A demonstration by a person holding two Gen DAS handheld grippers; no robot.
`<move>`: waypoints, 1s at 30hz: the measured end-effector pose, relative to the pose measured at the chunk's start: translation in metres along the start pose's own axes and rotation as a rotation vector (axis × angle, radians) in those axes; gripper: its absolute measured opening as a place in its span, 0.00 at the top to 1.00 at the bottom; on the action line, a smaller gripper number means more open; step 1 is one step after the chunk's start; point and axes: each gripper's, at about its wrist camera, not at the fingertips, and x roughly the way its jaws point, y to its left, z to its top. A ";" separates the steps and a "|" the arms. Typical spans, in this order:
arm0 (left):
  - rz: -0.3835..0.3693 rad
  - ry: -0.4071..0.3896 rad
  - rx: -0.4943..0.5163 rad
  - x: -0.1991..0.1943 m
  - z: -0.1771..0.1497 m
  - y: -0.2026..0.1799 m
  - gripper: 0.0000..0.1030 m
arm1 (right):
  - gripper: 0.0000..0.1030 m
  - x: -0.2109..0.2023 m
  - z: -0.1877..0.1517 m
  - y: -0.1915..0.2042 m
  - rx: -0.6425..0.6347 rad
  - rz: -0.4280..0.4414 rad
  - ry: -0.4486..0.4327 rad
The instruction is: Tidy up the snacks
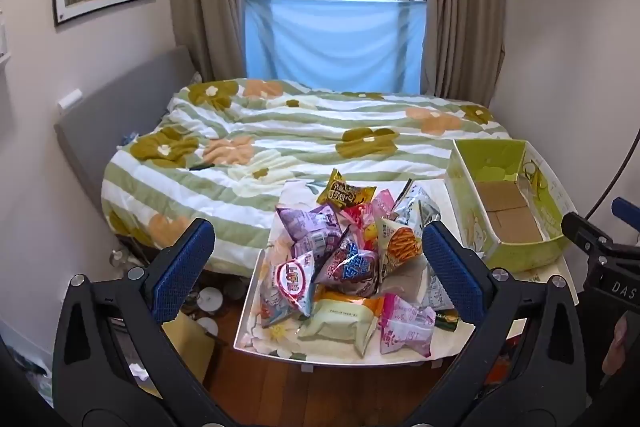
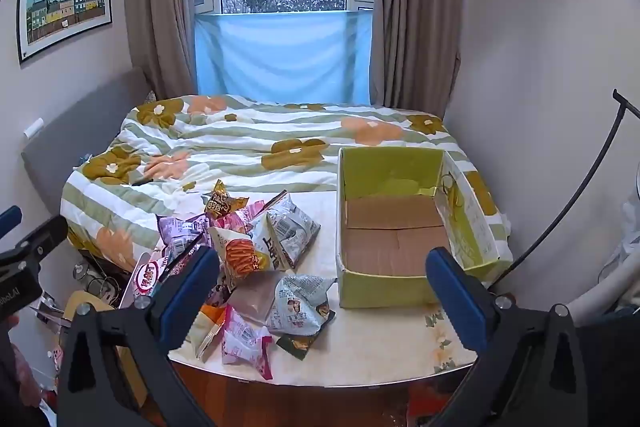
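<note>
Gaping empty, left claw (image 1: 318,259) and right claw (image 2: 322,285); snack labels (image 1: 340,195) unreadable.

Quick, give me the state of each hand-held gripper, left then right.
Left hand-held gripper: open, holding nothing, above the pile of colourful snack packets.
Right hand-held gripper: open, holding nothing.

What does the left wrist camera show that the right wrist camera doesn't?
Only the left wrist view shows the pale green packet at the near edge of the pile, and the right gripper from the side.

Only the right wrist view shows the green box's whole cardboard floor, empty, and the left gripper from the side.

Both show the snack pile on the white table, the flowered bed, and each camera's own gripper open, holding nothing.
</note>
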 end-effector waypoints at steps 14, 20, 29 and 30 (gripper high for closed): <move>-0.026 -0.013 0.046 -0.006 0.000 -0.017 0.01 | 0.00 0.001 0.006 0.005 0.013 0.009 0.015; -0.026 -0.026 0.039 -0.008 -0.003 -0.017 0.01 | 0.00 -0.002 0.001 -0.004 0.006 0.018 -0.004; -0.027 -0.024 0.045 -0.011 -0.001 -0.022 0.01 | 0.00 -0.005 0.003 -0.005 0.008 0.013 -0.003; -0.028 -0.023 0.046 -0.010 -0.001 -0.023 0.01 | 0.00 -0.006 0.003 -0.007 0.009 0.012 -0.004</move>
